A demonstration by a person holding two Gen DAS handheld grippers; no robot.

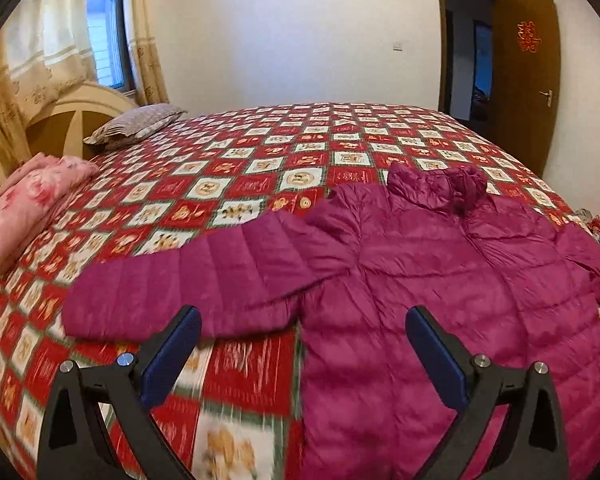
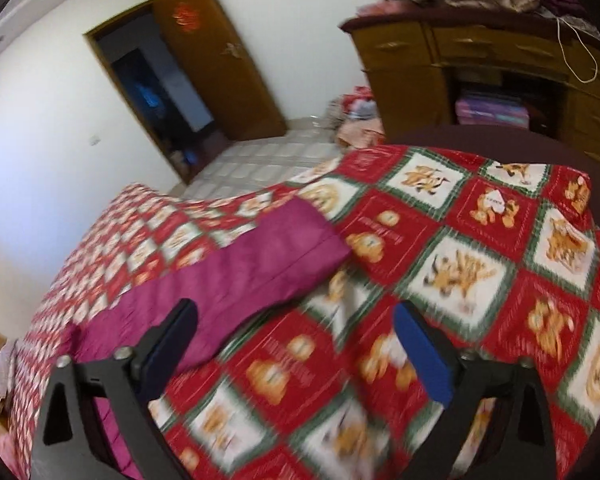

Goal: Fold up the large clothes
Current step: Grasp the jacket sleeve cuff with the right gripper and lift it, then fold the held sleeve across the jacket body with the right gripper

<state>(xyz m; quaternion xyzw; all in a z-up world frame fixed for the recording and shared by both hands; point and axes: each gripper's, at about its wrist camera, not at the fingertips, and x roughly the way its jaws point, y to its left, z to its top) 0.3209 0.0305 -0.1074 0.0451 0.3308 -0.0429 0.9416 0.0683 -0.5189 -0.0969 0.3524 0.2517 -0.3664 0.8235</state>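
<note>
A magenta puffer jacket [image 1: 440, 280] lies flat, front up, on the bed, collar away from me and both sleeves spread out. My left gripper [image 1: 302, 320] is open and empty, hovering above the jacket's left armpit; the left sleeve [image 1: 188, 288] stretches out to its left. In the right wrist view the other sleeve [image 2: 260, 264] lies across the quilt. My right gripper [image 2: 296, 316] is open and empty above the quilt, just right of that sleeve's cuff end.
The bed has a red patterned quilt [image 1: 260, 168]. A folded pink blanket [image 1: 28, 204] and a pillow [image 1: 136, 124] lie by the headboard. A wooden cabinet [image 2: 480, 72] piled with clothes stands past the bed's corner, beside an open door [image 2: 220, 52].
</note>
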